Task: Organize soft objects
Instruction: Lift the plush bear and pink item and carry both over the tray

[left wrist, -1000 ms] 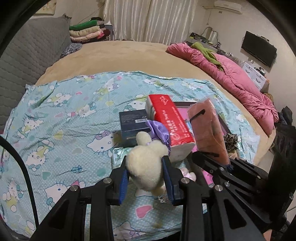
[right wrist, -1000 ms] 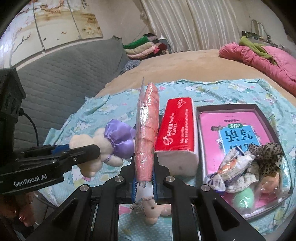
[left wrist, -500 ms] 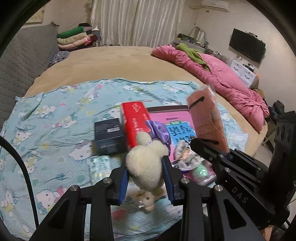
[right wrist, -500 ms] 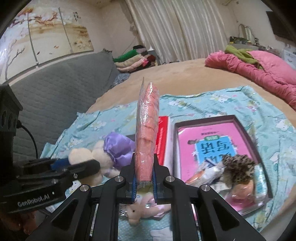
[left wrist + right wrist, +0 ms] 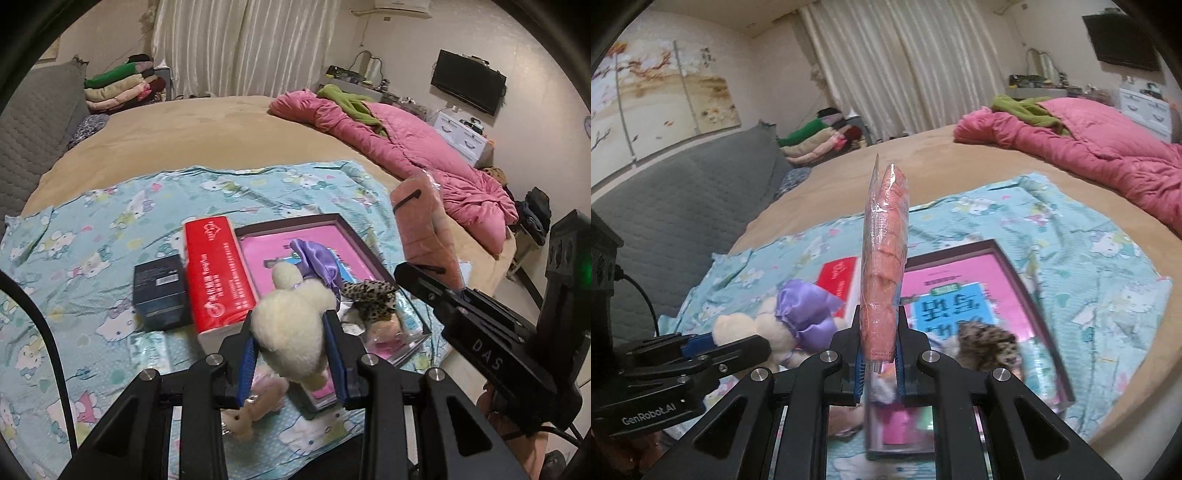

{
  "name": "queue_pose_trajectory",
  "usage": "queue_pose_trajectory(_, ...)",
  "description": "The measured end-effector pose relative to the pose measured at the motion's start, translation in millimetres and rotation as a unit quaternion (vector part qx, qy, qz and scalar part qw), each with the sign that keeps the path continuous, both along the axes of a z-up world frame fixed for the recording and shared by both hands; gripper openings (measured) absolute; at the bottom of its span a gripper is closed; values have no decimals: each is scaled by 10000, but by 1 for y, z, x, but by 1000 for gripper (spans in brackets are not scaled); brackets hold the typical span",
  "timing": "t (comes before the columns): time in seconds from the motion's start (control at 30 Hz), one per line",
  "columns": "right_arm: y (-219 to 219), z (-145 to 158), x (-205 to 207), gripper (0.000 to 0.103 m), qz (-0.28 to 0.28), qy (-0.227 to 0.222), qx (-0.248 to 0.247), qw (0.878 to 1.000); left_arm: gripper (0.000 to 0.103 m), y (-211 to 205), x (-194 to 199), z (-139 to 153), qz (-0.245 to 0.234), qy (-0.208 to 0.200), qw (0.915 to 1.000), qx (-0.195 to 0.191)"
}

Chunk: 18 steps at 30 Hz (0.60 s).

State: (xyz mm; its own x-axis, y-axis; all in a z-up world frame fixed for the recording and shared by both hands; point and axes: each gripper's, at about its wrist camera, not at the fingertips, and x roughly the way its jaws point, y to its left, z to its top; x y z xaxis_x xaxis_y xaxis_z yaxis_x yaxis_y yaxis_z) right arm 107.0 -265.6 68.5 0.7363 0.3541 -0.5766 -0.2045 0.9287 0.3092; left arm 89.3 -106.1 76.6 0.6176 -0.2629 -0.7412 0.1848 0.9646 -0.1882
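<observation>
The left gripper (image 5: 291, 354) clamps a cream plush toy (image 5: 291, 325) with a purple satin bow (image 5: 317, 258), held above the near edge of the pink-lined tray (image 5: 369, 254). The right gripper (image 5: 879, 365) is closed tight on a plastic-wrapped salmon cloth pack (image 5: 884, 254), standing upright over the tray. A red tissue pack (image 5: 218, 273) lies just left of the tray, on the cartoon-cat sheet (image 5: 92, 229).
</observation>
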Motion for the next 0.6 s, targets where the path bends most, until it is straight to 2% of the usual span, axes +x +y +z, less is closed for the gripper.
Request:
queue_pose_trajectory(0.27,-37,-7,2,13,-393,102,87,9991,34,-33,9,-15,-285,187,9992,-184)
queue_pose_trajectory(0.6,-53,-16,4,13,-506,187,174,9984,34,-66,17,-44,-602,455,9967,-302)
